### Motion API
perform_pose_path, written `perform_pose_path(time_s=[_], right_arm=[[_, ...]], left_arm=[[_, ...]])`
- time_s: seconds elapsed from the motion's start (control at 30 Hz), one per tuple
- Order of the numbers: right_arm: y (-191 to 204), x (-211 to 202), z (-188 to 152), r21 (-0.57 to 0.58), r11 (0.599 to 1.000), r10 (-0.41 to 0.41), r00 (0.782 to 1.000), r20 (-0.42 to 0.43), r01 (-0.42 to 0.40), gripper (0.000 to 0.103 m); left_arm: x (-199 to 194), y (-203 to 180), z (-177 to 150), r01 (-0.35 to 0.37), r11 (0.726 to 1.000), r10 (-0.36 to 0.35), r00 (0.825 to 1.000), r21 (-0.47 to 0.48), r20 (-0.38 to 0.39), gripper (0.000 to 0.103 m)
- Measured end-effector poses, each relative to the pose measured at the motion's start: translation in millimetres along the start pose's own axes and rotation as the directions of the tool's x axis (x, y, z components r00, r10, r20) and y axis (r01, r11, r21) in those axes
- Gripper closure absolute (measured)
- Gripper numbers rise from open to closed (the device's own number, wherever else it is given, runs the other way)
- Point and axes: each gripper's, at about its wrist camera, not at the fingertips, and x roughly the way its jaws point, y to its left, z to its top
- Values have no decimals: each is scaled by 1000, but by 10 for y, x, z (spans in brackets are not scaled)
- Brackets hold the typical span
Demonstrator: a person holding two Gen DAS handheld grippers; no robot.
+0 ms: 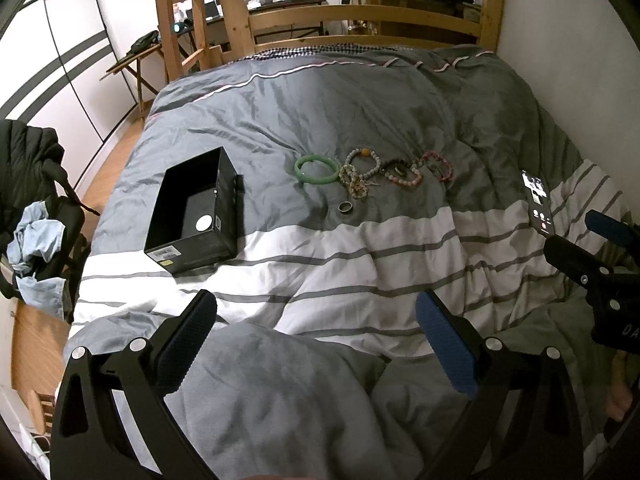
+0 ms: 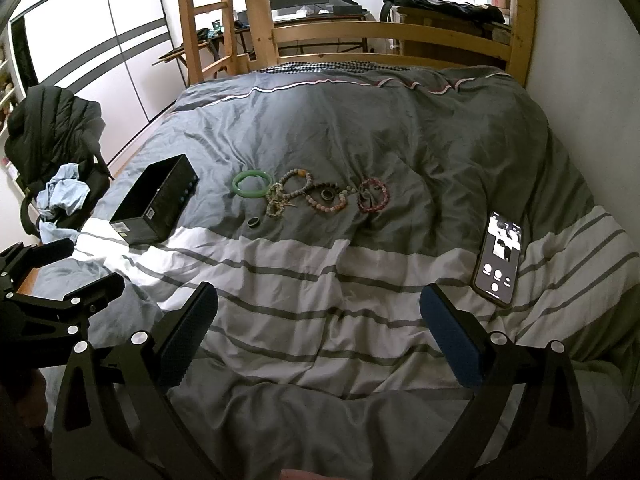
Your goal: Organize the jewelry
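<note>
1. A rumpled grey quilt with white stripes (image 2: 304, 280) is spread over a wooden-framed bed (image 2: 400, 42).
2. An open rectangular black cardboard box (image 1: 196, 210) is seen left of the jewelry; a white round sticker is visible inside.
3. A smooth green bangle (image 1: 316, 169), beaded bracelets (image 1: 384, 172) and a dark metal ring (image 1: 345, 207) are laid right of the box.
4. The left gripper (image 1: 316, 344) and right gripper (image 2: 318, 334) are held spread, nothing between the fingers.

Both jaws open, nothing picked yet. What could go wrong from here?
1. The beaded bracelets overlap in a row; grabbing one may drag its neighbours.
2. The small ring lies flat on the soft duvet; wide jaws may press it into the folds.
3. The green bangle looks smooth and hard, and could slip on its way to the box.
</note>
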Motion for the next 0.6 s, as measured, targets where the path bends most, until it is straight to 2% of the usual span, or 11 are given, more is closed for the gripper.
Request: perform_pose_path(time_s=[0.6], right_arm=[[-2,10,-2,2,1000,0,1000,-1,0,3]], left_arm=[[49,-24,-9,0,1000,0,1000,6,-9,5]])
